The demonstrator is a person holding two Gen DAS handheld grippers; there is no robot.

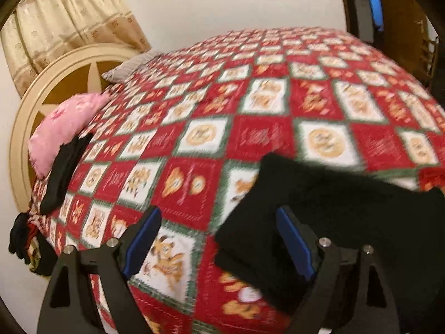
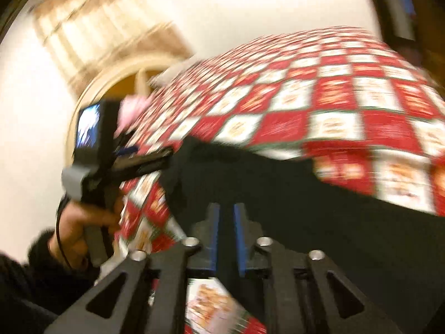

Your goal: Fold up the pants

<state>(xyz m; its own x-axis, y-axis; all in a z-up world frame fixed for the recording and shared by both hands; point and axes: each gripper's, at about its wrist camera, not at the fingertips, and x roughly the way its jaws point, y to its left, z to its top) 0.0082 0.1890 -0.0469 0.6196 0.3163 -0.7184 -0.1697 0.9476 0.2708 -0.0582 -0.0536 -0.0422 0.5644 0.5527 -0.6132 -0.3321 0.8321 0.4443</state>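
Red-and-white patchwork bedspread covers the bed; black pants lie folded at its near edge. Left gripper gapes wide, empty — right gripper stands narrowly parted over the dark cloth, gripping nothing.

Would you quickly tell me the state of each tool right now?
Left tool: open wide, holding nothing.
Right tool: slightly open over the black fabric pants; grip cannot be told.
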